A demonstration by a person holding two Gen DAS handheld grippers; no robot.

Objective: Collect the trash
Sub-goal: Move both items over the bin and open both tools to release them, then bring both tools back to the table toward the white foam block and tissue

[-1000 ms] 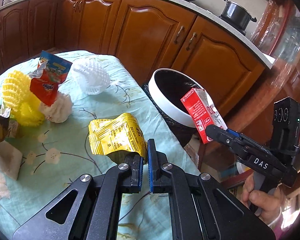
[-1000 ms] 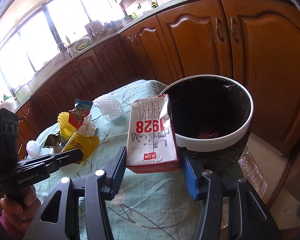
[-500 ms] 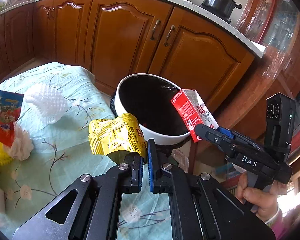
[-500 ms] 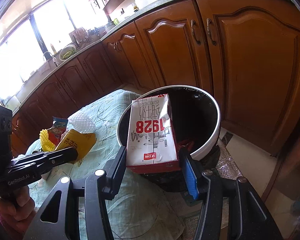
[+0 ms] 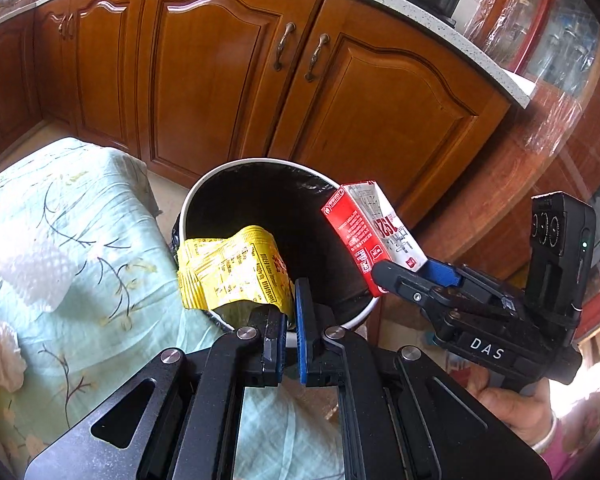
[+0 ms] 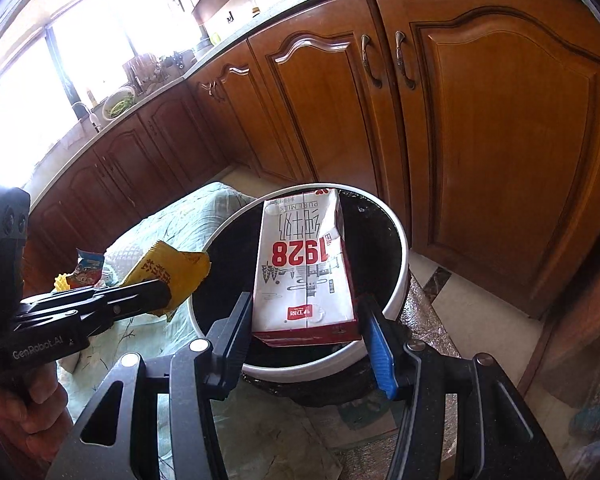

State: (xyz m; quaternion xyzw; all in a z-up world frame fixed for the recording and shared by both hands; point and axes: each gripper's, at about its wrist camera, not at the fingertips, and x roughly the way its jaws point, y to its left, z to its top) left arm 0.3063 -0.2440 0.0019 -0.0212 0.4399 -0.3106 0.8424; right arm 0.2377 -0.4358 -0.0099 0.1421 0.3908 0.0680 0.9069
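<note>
We are at the drop step: our left claw (image 5: 290,312) pinches the yellow wrapper (image 5: 232,270), our right claw (image 6: 306,326) grips the milk carton (image 6: 304,268), both above the bin (image 6: 400,280). Next, we judge, each claw must open to let go.

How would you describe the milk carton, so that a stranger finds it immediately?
Find the round white-rimmed black trash bin before the wooden cabinets. Above its opening, the right hand-held gripper clamps the white-and-red cardboard milk carton. Unlike the crumpled yellow plastic wrapper nearby, it is boxy and printed "1928".
</note>
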